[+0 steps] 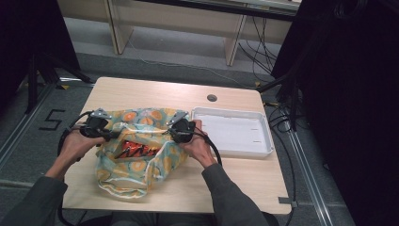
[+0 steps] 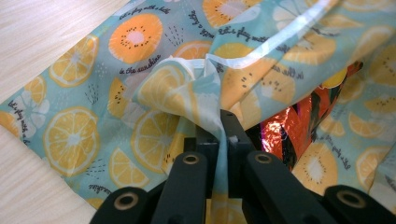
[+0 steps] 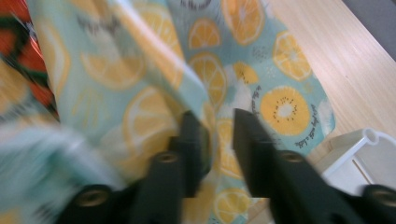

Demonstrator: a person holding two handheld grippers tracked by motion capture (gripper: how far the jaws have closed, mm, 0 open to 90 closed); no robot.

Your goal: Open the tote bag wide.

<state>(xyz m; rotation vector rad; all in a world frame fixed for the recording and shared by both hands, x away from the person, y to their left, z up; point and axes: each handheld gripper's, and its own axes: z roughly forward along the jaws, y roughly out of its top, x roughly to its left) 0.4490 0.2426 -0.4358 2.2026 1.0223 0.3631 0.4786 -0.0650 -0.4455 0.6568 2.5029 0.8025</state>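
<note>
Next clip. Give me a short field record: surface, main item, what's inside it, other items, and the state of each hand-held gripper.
surface: light wooden table
main item: fruit-print fabric bag, lying on the table with its mouth held apart
inside: shiny red-orange foil packet, partly showing through the opening
other items: white tray to the right of the bag, nothing in it
left hand-held gripper: shut on a fold of the bag's rim
right hand-held gripper: jaws apart at the bag's other rim, fabric between them; not seen pressing on it
</note>
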